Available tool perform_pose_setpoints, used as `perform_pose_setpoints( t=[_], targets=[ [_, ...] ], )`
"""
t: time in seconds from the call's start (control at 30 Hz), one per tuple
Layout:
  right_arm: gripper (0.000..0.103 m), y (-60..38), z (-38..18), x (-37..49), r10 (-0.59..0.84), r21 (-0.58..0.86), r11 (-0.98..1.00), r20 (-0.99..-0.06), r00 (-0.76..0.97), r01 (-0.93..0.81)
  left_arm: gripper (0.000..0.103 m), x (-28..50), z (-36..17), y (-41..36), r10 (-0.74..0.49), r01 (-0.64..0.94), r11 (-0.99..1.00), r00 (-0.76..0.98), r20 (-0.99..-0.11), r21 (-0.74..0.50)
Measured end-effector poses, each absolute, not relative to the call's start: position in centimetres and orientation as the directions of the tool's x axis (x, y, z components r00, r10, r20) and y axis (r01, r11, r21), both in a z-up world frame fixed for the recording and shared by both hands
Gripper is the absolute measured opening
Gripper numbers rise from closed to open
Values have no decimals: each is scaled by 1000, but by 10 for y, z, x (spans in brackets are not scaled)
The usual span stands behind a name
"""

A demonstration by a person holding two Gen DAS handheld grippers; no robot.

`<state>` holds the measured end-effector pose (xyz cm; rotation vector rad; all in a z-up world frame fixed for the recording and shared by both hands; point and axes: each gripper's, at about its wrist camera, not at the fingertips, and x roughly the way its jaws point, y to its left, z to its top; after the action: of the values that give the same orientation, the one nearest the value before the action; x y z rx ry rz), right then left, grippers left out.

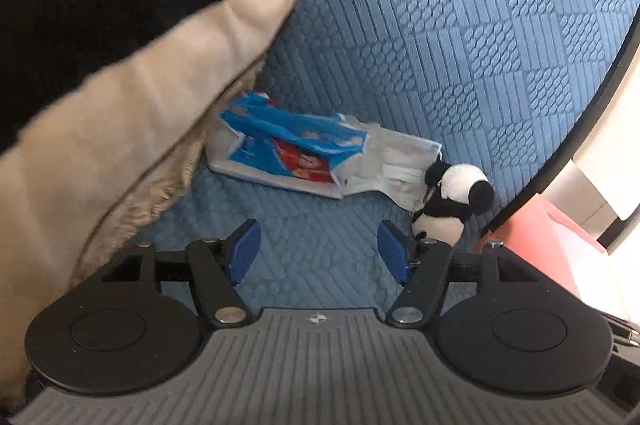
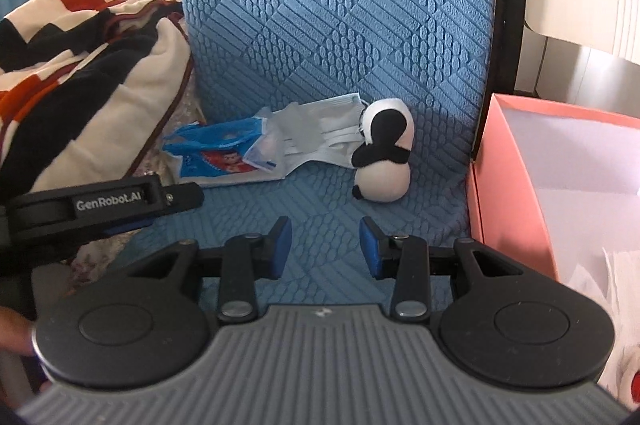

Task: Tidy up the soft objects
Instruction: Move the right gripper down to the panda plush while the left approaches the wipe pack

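Observation:
A small black and white panda plush (image 2: 382, 155) lies on the blue textured seat (image 2: 320, 225), against the backrest; in the left wrist view the panda (image 1: 454, 199) sits at the right. Beside it lies a pack of face masks (image 2: 316, 135) spilling from a torn blue and white wrapper (image 1: 280, 149). My left gripper (image 1: 318, 251) is open over bare seat, short of the wrapper, nothing between its blue pads. My right gripper (image 2: 325, 247) is open too, a little in front of the panda, holding nothing. The left gripper's body (image 2: 104, 205) shows at the left of the right wrist view.
A bundled blanket (image 1: 120, 45) in cream, black and red fills the seat's left side. A pink box (image 2: 560, 161) with white paper inside stands right of the seat. The black chair frame (image 2: 506, 5) runs along the backrest's right edge.

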<state>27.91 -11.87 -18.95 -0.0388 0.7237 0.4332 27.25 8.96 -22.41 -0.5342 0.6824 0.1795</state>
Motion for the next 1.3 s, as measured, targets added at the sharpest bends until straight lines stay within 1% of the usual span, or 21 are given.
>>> perform_pose_setpoints(
  t=[0.2,0.4,0.57,0.63,0.7,0.73,0.8,0.83,0.87,0.9,0.93,0.97,1.1,1.3],
  targets=[
    [40,-117,-195,302,373,119,909,-660,652,-399,71,288,-229,87,-3,-338,847,769,-639,-411],
    [40,-114,-202,325,361,110,913,-669,650,-394,71,306,-233,98,47,-409,803,768,-638,-433],
    [40,-117,-207,344,367,145,915,-685,629,-375,71,312,-237,106,77,-455,770,762,-643,-447],
    [40,-117,-209,350,364,138,915,-690,626,-380,71,313,-237,109,115,-484,759,758,-642,-436],
    [40,-117,-209,356,367,138,913,-688,626,-383,71,317,-233,107,159,-500,773,748,-644,-390],
    [40,-117,-209,359,371,141,912,-686,626,-385,71,318,-232,107,168,-501,777,749,-641,-381],
    [40,-117,-209,364,375,145,911,-683,627,-387,71,319,-230,109,155,-493,770,760,-631,-405],
    [41,-117,-209,368,377,147,910,-683,626,-387,71,320,-230,110,148,-493,765,761,-631,-415],
    [48,-116,-210,371,377,149,910,-683,625,-386,71,321,-231,111,148,-497,759,760,-633,-420],
    [52,-116,-210,373,377,153,911,-683,626,-383,71,322,-232,113,146,-505,749,757,-637,-428],
    [59,-116,-211,376,376,157,913,-683,626,-377,71,323,-234,115,140,-514,735,753,-643,-443],
    [63,-116,-212,378,375,162,915,-683,627,-371,71,325,-235,118,125,-518,720,751,-648,-462],
    [63,-116,-217,390,353,165,927,-694,628,-338,71,330,-237,121,100,-524,687,754,-649,-504],
    [63,-120,-227,409,341,205,937,-707,620,-282,70,338,-230,127,61,-496,644,792,-607,-583]
  ],
)
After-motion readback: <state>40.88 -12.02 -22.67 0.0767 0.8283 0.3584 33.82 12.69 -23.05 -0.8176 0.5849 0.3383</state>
